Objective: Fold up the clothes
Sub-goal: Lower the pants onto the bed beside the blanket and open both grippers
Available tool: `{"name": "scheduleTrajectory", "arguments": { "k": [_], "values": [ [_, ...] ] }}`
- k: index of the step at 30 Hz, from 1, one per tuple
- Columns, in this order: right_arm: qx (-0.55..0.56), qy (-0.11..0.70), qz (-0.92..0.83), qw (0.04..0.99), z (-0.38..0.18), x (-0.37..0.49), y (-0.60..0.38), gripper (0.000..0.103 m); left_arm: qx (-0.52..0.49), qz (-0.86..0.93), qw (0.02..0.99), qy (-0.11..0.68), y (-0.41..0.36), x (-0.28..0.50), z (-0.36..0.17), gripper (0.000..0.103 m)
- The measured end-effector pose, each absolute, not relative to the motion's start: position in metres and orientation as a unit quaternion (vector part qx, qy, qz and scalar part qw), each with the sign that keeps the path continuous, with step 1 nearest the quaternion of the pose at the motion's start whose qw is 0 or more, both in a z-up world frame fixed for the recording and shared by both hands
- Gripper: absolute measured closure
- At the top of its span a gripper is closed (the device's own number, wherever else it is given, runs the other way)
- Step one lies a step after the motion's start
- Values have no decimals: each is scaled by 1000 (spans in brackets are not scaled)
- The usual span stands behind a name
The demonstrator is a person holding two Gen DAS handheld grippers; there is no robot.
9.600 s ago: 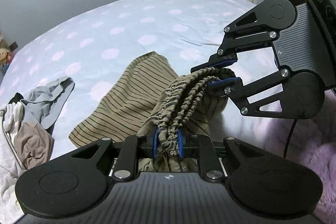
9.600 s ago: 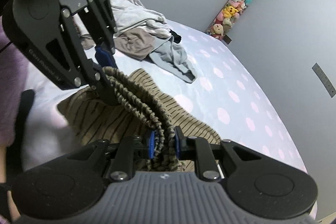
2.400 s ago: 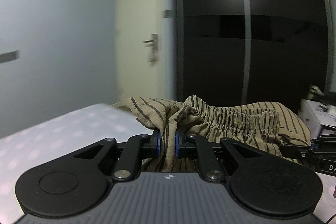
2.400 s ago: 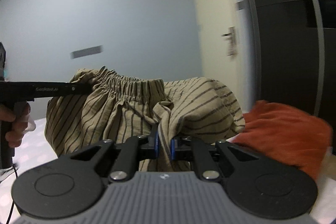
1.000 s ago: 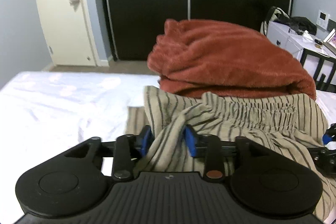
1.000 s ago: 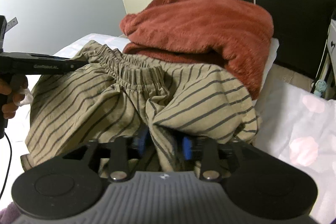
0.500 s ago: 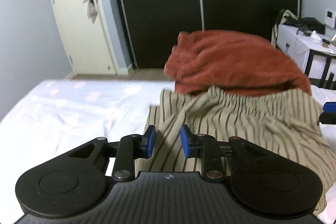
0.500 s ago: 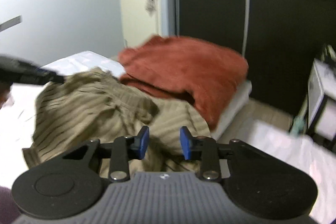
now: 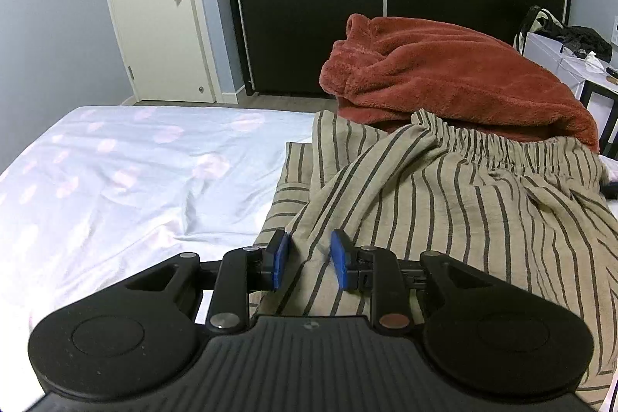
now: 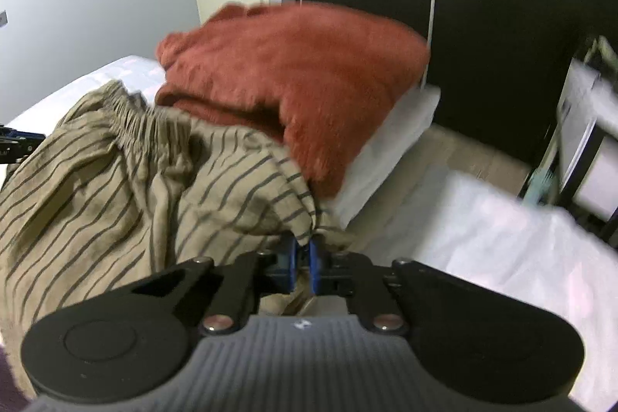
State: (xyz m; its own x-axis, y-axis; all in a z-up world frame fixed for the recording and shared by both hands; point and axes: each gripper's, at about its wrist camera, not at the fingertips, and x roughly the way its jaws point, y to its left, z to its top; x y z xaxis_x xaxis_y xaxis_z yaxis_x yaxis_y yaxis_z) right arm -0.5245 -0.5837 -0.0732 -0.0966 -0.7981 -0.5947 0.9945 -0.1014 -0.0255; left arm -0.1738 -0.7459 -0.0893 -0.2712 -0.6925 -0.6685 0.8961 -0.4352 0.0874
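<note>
At the far left, the bed (image 9: 116, 180) shows a pale sheet with faint pink spots, and a cream door (image 9: 154, 6) stands behind it. The left hand-held gripper (image 9: 308, 259) sits low over the sheet's edge with its blue-padded jaws parted; a ridge of fabric lies between them, but neither pad presses on it. That fabric belongs to the tan, dark-striped trousers with a gathered elastic waistband (image 9: 463, 199), which lie spread on the bed, the waistband touching a rust-red fleece blanket (image 9: 444, 83) heaped just behind. Further right, the right hand-held gripper (image 10: 303, 267) has its blue pads drawn almost together, pinching a hem corner of the trousers near the bed's edge. Beyond are a black wardrobe (image 10: 502, 6) and a blurred white cabinet (image 10: 587, 141).
</note>
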Motion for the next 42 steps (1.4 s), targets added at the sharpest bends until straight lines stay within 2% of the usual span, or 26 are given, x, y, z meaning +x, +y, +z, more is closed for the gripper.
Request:
{"name": "scheduleTrajectory", "arguments": {
  "k": [6, 9, 14, 18, 19, 21, 22, 26, 30, 35, 38, 42],
  "values": [
    [226, 255, -695, 633, -80, -527, -591, 93, 325, -775, 515, 166, -749, -173, -89, 79],
    [221, 249, -704, 627, -75, -528, -583, 79, 324, -771, 525, 158, -744, -171, -82, 79],
    [209, 227, -716, 627, -54, -529, -567, 73, 311, -762, 548, 150, -731, -165, -58, 79],
    [211, 186, -709, 647, -30, -523, -550, 49, 306, -756, 561, 139, -713, -165, -34, 78],
    [212, 175, -707, 652, -23, -520, -546, 45, 302, -756, 564, 139, -707, -165, -29, 77],
    [212, 154, -705, 659, -12, -514, -538, 34, 291, -758, 567, 140, -692, -166, -18, 61],
    [211, 148, -705, 661, -7, -510, -534, 29, 285, -759, 569, 140, -685, -166, -13, 57],
    [220, 131, -688, 679, 6, -491, -520, 22, 269, -760, 572, 150, -654, -169, 1, 53],
    [229, 126, -670, 695, 16, -472, -504, 8, 257, -758, 578, 157, -626, -173, 8, 43],
    [239, 120, -647, 714, 28, -447, -484, 8, 260, -748, 592, 150, -587, -181, 13, 41],
    [242, 122, -640, 719, 31, -436, -473, 8, 257, -738, 611, 129, -563, -188, 10, 30],
    [235, 134, -640, 719, 25, -431, -459, 8, 250, -727, 628, 121, -539, -196, 1, 28]
  ]
}}
